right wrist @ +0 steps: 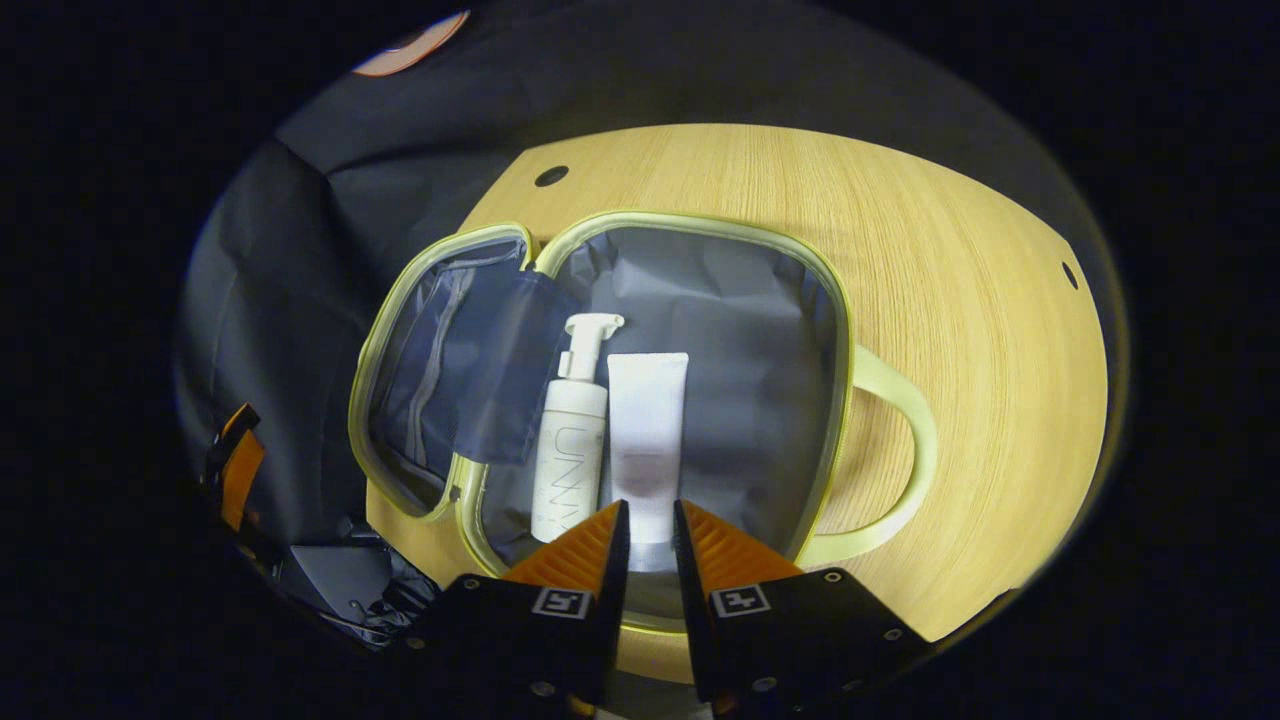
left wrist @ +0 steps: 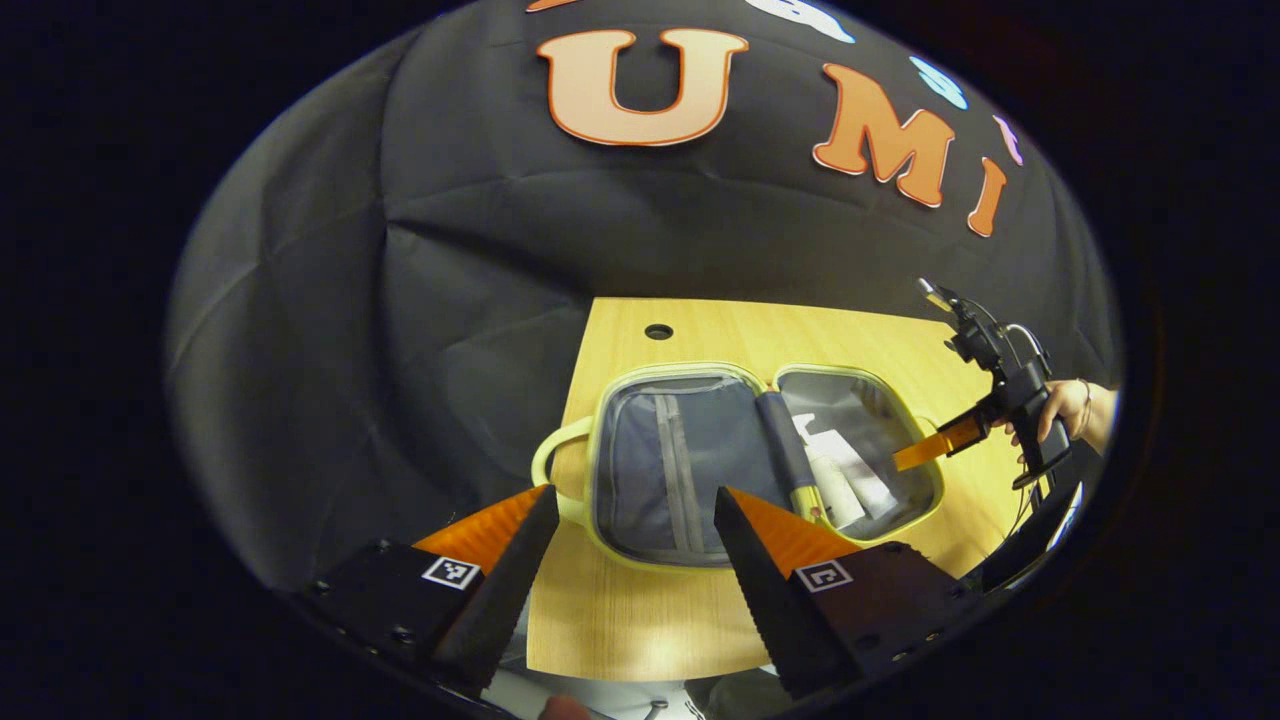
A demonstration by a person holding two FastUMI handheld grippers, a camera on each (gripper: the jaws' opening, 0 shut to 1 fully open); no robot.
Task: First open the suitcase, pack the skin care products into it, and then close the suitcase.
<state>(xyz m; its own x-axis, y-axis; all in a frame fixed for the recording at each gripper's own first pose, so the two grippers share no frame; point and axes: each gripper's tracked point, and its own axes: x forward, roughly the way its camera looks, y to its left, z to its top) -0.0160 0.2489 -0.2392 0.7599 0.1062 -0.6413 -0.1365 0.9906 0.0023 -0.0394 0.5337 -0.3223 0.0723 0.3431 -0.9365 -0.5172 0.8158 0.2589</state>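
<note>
Suitcase (right wrist: 700, 270): we see it lying open on the worktop (right wrist: 950, 300).
Products: pump bottle (right wrist: 570, 440) and tube (right wrist: 647, 430) inside.
Right tongs (right wrist: 651, 540): nearly pressed together over the tube's end, contact unclear.
Left tongs (left wrist: 635, 550): spread, empty.
Next: we judge closing the lid.

Wood-grain table (right wrist: 960, 300), cloth-lined suitcase (right wrist: 740, 300), smooth matt plastic tube (right wrist: 647, 420)

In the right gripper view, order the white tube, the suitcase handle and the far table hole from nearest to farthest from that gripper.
From the right gripper:
1. White tube, straight ahead, its end between the fingers.
2. Suitcase handle, off to the right on the table.
3. Table hole, at the far left corner.
</note>
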